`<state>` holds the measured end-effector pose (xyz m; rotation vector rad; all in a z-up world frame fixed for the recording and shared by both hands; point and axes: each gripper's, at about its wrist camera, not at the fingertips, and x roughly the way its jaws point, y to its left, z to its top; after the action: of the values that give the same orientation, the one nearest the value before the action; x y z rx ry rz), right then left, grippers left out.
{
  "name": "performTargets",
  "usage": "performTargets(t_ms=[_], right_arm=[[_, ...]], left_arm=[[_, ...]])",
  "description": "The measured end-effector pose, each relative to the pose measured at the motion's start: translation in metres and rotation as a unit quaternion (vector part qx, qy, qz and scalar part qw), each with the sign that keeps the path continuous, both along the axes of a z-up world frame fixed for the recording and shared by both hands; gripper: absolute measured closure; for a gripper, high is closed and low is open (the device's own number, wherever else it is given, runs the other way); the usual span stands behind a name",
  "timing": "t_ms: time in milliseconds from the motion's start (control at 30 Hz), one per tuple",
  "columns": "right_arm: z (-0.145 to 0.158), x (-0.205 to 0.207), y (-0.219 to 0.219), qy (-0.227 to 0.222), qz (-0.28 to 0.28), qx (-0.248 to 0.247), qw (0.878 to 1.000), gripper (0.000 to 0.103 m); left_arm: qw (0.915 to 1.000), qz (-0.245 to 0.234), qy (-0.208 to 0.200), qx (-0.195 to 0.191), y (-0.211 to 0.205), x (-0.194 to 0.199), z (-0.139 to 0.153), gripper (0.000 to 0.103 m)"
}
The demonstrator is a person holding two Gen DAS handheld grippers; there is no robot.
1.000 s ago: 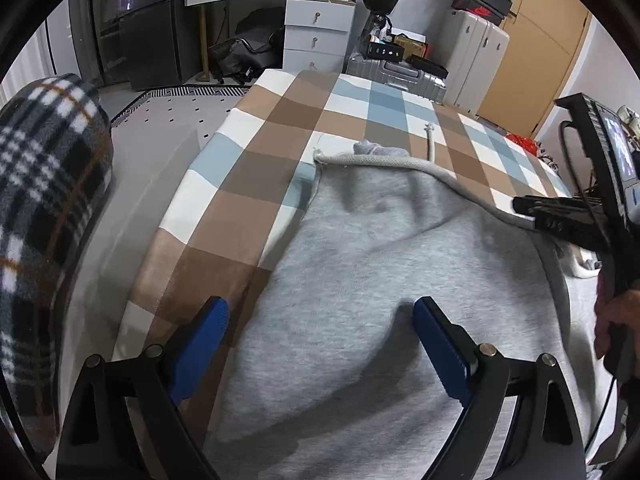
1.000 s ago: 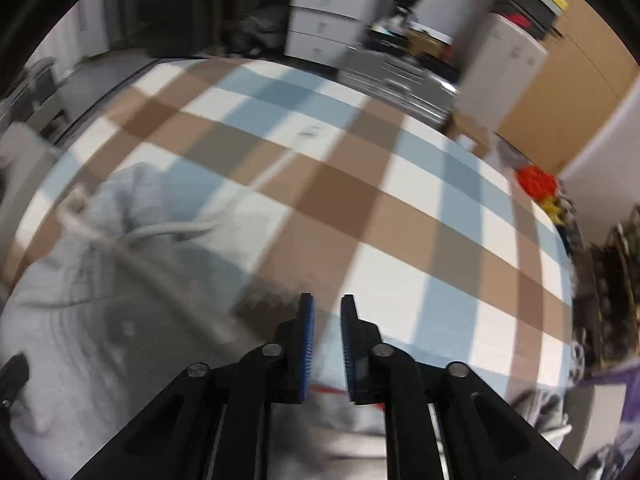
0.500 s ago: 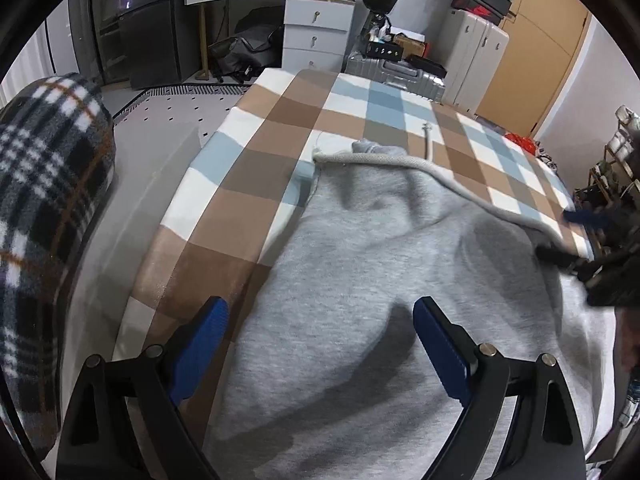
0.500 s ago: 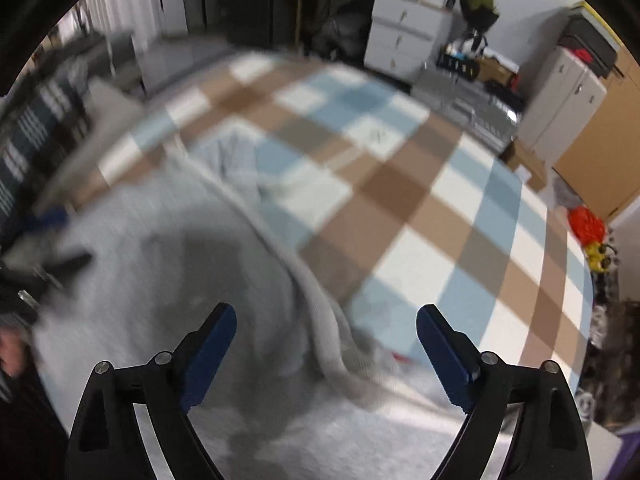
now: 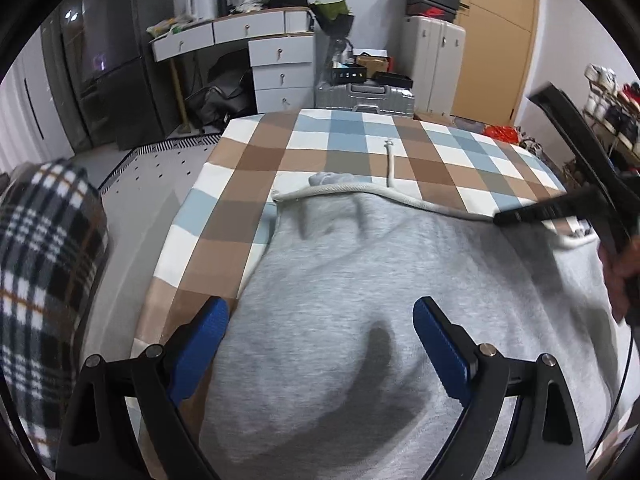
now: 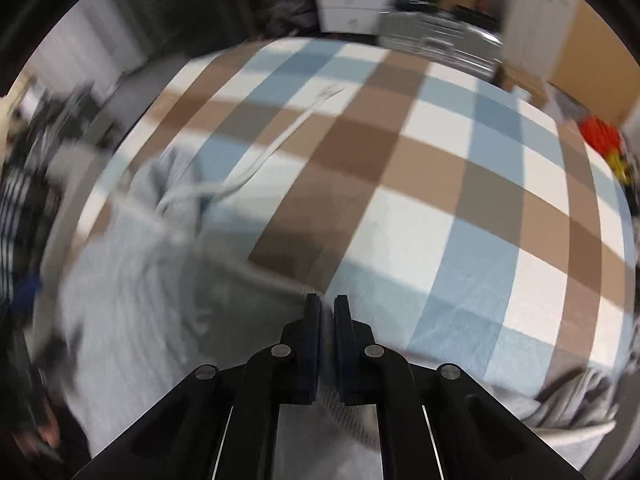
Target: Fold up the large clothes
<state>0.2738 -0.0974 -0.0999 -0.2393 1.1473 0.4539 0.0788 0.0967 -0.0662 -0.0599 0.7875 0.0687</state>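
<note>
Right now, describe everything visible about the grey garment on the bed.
The grey fleece-like garment lies spread, softly wrinkled, over the brown, blue and white checked bedcover. A thick ribbed hem band edges its far side, and a pale drawstring cord trails onto the cover. The right gripper is shut on that hem; the left gripper hovers open above it.

Even, soft indoor light, moderately bright; no glare. Left wrist view sharp at centre, w/ dark soft shadow on light grey knit garment (image 5: 360, 280) between open tongs. Right wrist view heavily motion-blurred, esp. left side and top bkgd. Strong fisheye bending at edges, black vignette in corners of both.
</note>
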Motion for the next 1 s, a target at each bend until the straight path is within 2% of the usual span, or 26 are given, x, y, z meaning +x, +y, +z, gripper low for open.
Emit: performTargets(t_ms=[33,133,233,300,333,367,433,500,567,667,800,833,867,900,933,1000], right_arm=[[-0.001,0.004,0.000,-0.014,-0.012,-0.016,1.000,0.103],[-0.005,0.016,-0.003,-0.039,-0.050,-0.041,0.997,0.103],[0.017,0.015,-0.007,-0.083,-0.060,0.002,0.995,0.100],[0.034,0.004,0.001,-0.086,-0.015,0.051,0.995,0.096],[0.040,-0.003,0.011,-0.082,0.019,0.065,0.994,0.079],[0.044,-0.010,0.020,-0.080,0.046,0.068,0.993,0.047],[0.047,-0.024,0.039,-0.092,0.085,0.056,0.991,0.022],[0.043,-0.036,0.067,-0.098,0.128,0.029,0.987,0.023],[0.032,-0.037,0.090,-0.079,0.152,0.015,0.985,0.023],[0.013,-0.032,0.116,-0.062,0.168,-0.006,0.984,0.023],[-0.004,-0.023,0.137,-0.039,0.179,-0.005,0.983,0.026],[-0.008,-0.020,0.142,-0.032,0.181,-0.004,0.983,0.034],[-0.010,-0.018,0.144,-0.023,0.182,-0.003,0.983,0.062],[-0.012,-0.015,0.145,-0.006,0.185,0.004,0.983,0.081],[-0.014,-0.013,0.148,0.002,0.188,0.000,0.982,0.089],[-0.014,-0.009,0.149,0.015,0.174,0.008,0.985,0.089]], left_arm=[[1.0000,0.000,0.001,0.003,-0.001,0.000,0.000,0.012],[0.9999,0.004,0.007,0.007,0.001,0.002,-0.002,0.012],[0.9997,0.021,0.011,0.001,0.008,0.003,-0.003,0.012],[0.9992,0.034,0.013,-0.013,0.015,0.002,-0.003,0.012],[0.9990,0.039,0.014,-0.017,0.018,0.002,-0.003,0.012],[0.9987,0.043,0.015,-0.023,0.020,0.002,-0.003,0.012],[0.9983,0.046,0.015,-0.033,0.022,0.000,-0.002,0.012],[0.9981,0.051,0.009,-0.035,0.025,-0.003,0.000,0.012],[0.9980,0.054,0.003,-0.034,0.028,-0.006,0.000,0.012],[0.9976,0.060,0.002,-0.035,0.035,-0.006,0.000,0.012],[0.9968,0.067,0.008,-0.042,0.045,-0.003,-0.003,0.012],[0.9970,0.065,0.011,-0.040,0.046,-0.001,-0.004,0.012],[0.9971,0.065,0.013,-0.036,0.047,0.000,-0.006,0.012],[0.9972,0.066,0.014,-0.034,0.048,0.000,-0.007,0.012],[0.9972,0.066,0.015,-0.033,0.049,0.000,-0.007,0.012],[0.9970,0.065,0.020,-0.036,0.051,0.001,-0.008,0.012]])
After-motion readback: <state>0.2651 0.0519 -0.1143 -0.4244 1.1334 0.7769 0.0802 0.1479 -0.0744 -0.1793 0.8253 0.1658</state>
